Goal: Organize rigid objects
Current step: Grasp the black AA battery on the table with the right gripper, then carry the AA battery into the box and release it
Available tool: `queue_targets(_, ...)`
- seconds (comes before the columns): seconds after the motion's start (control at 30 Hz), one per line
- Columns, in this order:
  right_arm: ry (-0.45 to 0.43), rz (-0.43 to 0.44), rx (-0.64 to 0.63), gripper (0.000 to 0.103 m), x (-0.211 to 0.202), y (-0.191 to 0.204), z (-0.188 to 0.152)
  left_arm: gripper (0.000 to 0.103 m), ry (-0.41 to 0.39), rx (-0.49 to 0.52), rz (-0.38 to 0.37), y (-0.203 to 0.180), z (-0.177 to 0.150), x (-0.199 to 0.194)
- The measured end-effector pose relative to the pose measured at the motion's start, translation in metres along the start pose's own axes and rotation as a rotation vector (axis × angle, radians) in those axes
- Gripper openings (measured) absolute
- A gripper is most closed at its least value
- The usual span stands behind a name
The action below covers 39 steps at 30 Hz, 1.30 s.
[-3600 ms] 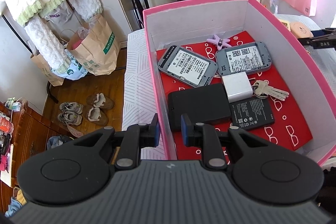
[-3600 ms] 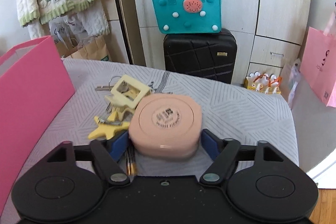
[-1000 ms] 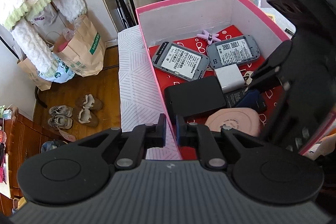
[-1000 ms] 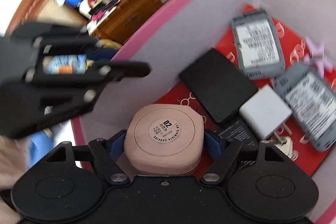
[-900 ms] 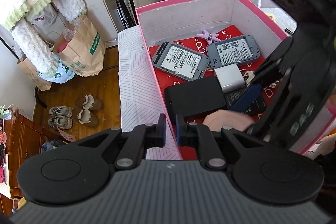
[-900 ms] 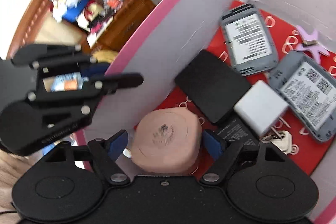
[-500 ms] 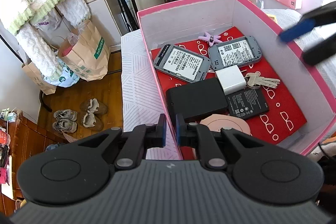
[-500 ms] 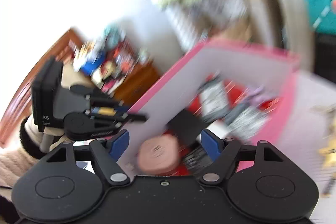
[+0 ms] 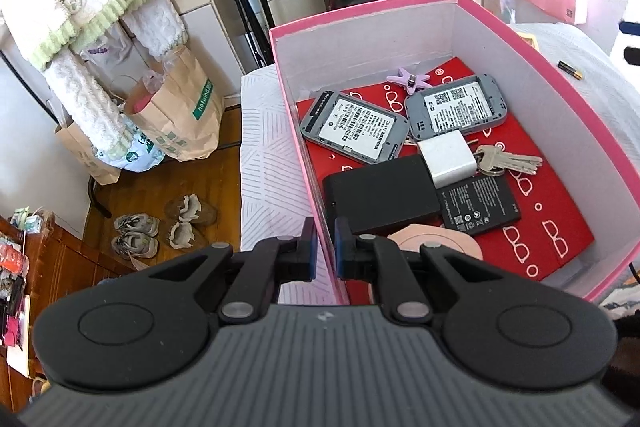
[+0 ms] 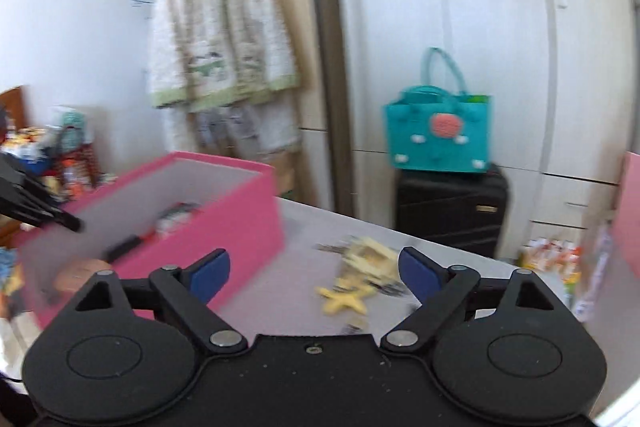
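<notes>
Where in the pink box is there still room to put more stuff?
The pink box has bare red floor along its right wall, beside the keys and battery. The left and middle are crowded: two grey devices, black case, white charger.

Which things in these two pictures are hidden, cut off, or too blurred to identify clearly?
- Left wrist view: the pink round case is partly hidden behind the left hand-held gripper, which pinches the pink box wall.
- Left wrist view: the battery beyond the box is too small to read.
- Right wrist view: the yellow pile on the table is motion-blurred; single items cannot be told apart. The right hand-held gripper, jaws opening, holds nothing.
- Right wrist view: box contents are blurred.
</notes>
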State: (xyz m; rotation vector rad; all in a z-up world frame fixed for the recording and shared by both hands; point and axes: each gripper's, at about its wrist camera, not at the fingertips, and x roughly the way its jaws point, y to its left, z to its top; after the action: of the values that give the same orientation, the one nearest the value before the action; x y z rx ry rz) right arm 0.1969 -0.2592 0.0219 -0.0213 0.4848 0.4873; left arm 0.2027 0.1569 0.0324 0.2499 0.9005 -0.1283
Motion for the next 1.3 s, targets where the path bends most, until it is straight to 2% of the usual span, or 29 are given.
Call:
queue_targets(0.07, 0.013, -0.034, 0.022, 0.095, 0.009, -0.015, -0.007, 0.008, -0.004, -0.001, 0.008, -0.001, -0.001, 0.0)
queue_targets(0.13, 0.054, -0.031, 0.073, 0.092, 0.02, -0.032, -0.008, 0.008, -0.005, -0.004, 0.007, 0.0, -0.001, 0.0)
queue_targets(0.27, 0.122, -0.034, 0.139, 0.061, 0.041, -0.049, -0.009, 0.008, 0.0, 0.002, 0.005, 0.0, -0.001, -0.001)
queue_targets(0.53, 0.227, -0.137, 0.05, 0.042, 0.079, -0.047, -0.028, 0.008, -0.004, 0.025, -0.004, 0.001, -0.001, -0.001)
queue_targets(0.6, 0.258, -0.151, 0.049, 0.025, 0.086, -0.047, -0.031, 0.008, -0.006, 0.027, -0.007, 0.002, -0.001, -0.001)
queue_targets(0.63, 0.267, -0.171, 0.046, 0.012, 0.089, -0.046, -0.033, 0.008, -0.006, 0.029, -0.008, 0.002, -0.001, -0.001)
queue_targets(0.9, 0.265, -0.155, 0.053, 0.015, 0.091, -0.053, -0.03, 0.008, -0.011, 0.034, -0.02, 0.003, -0.002, -0.001)
queue_targets(0.93, 0.267, -0.155, 0.048, 0.012, 0.091, -0.053, -0.03, 0.008, -0.011, 0.035, -0.02, 0.002, -0.002, -0.001)
queue_targets(1.07, 0.256, -0.161, 0.046, 0.011, 0.085, -0.045, -0.03, 0.008, -0.013, 0.045, -0.02, 0.002, -0.003, -0.001)
queue_targets(1.17, 0.228, -0.136, 0.051, 0.011, 0.073, -0.032, -0.025, 0.008, -0.015, 0.039, -0.031, 0.005, -0.003, -0.001)
queue_targets(1.3, 0.175, -0.057, 0.042, 0.011, 0.05, -0.005, -0.01, 0.008, -0.017, 0.05, -0.025, 0.004, -0.003, -0.001)
